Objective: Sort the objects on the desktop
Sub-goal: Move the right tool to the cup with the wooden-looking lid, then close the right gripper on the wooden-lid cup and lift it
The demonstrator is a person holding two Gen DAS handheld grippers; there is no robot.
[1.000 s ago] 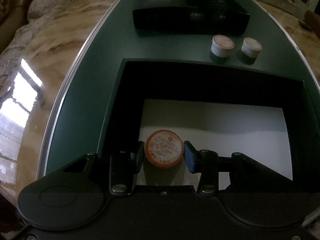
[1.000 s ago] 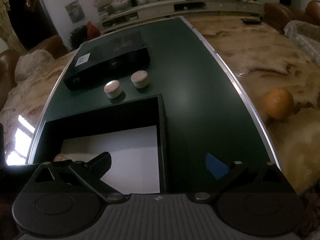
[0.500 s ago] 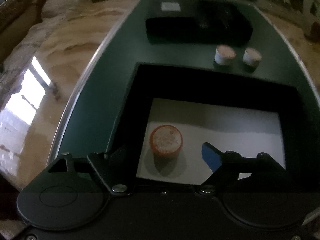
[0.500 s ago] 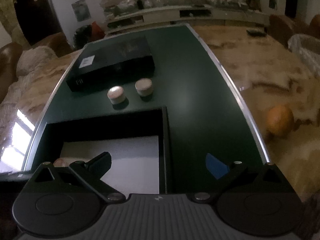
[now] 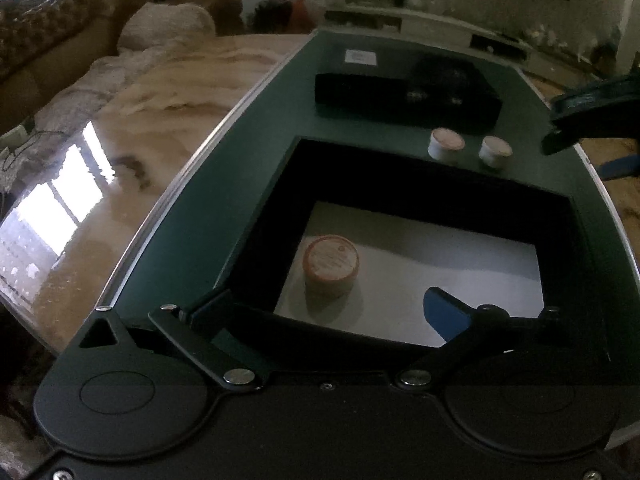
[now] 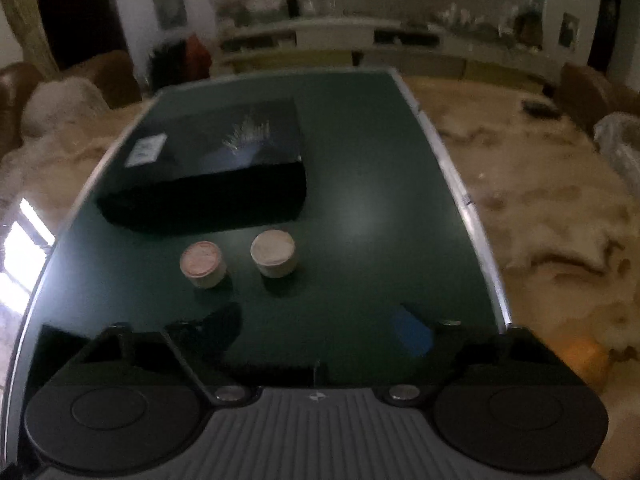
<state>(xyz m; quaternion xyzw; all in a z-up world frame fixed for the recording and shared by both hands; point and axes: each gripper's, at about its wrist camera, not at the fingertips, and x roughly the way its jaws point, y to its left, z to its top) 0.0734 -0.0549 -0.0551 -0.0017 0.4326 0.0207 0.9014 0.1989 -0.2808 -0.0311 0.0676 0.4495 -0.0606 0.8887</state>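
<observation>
An open black box (image 5: 400, 176) with a white floor sits on the dark green mat (image 5: 240, 152). One round orange-lidded tub (image 5: 331, 266) stands inside it at the left. My left gripper (image 5: 328, 308) is open and empty, raised above the box's near edge. Two more small tubs (image 5: 446, 145) (image 5: 495, 152) stand on the mat beyond the box; they also show in the right wrist view (image 6: 203, 265) (image 6: 274, 253). My right gripper (image 6: 320, 330) is open and empty, just short of them, and shows at the right edge of the left wrist view (image 5: 592, 124).
A closed black box (image 6: 212, 168) with a white label lies behind the two tubs. The mat lies on a glossy marble table (image 5: 100, 152) whose surface extends right (image 6: 560, 208). An orange (image 6: 584, 356) sits near the right gripper. Sofas stand beyond.
My left gripper let go of the orange-lidded tub inside the box, opened and rose back. My right gripper moved forward past the open box toward the two tubs.
</observation>
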